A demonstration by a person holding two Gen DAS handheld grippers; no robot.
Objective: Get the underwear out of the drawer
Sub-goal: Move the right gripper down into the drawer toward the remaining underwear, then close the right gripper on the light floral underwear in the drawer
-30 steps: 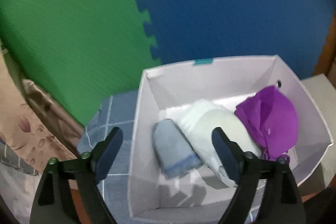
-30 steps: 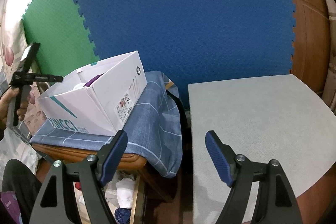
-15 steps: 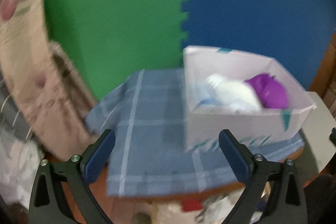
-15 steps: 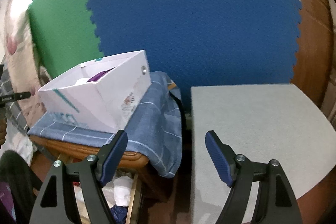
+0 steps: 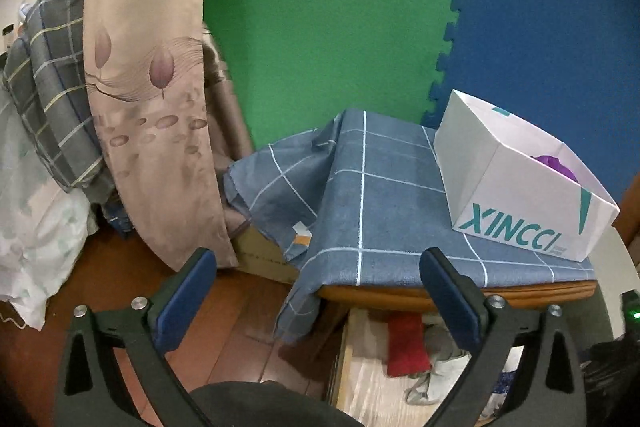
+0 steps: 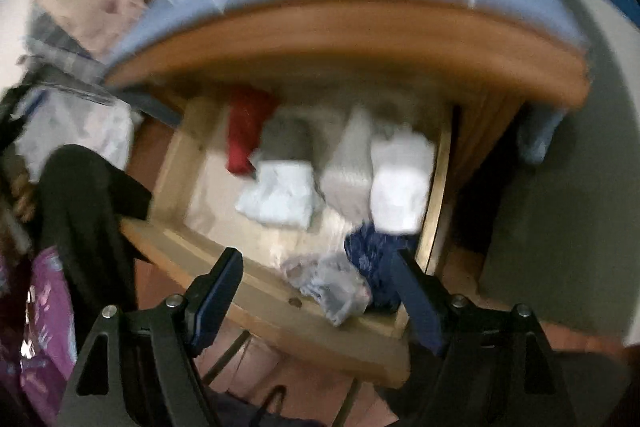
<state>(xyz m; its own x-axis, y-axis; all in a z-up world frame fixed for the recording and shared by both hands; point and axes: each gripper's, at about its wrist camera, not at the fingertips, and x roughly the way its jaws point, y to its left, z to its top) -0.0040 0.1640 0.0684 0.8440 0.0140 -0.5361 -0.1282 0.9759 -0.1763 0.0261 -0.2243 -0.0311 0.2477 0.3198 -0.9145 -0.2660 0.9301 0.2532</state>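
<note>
Open pale wooden drawer (image 6: 280, 311), pulled out below the curved edge of the wooden cabinet top (image 6: 352, 39). Inside the drawer: folded underwear, blurred by motion. A red piece (image 6: 244, 131) at the back left of the drawer, a pale blue-white bundle (image 6: 280, 199) in the middle, a grey folded piece (image 6: 348, 171) and a white folded piece (image 6: 400, 183) toward the right wall of the drawer, a dark navy patterned piece (image 6: 372, 259) and a crumpled light piece (image 6: 340, 291) at the front right corner.

Right gripper (image 6: 316, 291) hanging over the front rim of the drawer, jaws spread wide, nothing between them.

Left gripper (image 5: 316, 291) level with the front of the drawer, to its left, jaws also released and bare. Above the drawer, a blue checked cloth (image 5: 380, 203) draped over the cabinet top; on the cloth, a white cardboard box lettered XINCCI (image 5: 512, 195), with something purple (image 5: 556, 165) inside. Behind the cabinet, green and blue foam mats (image 5: 340, 27); left of it, a beige flowered curtain (image 5: 148, 87).
</note>
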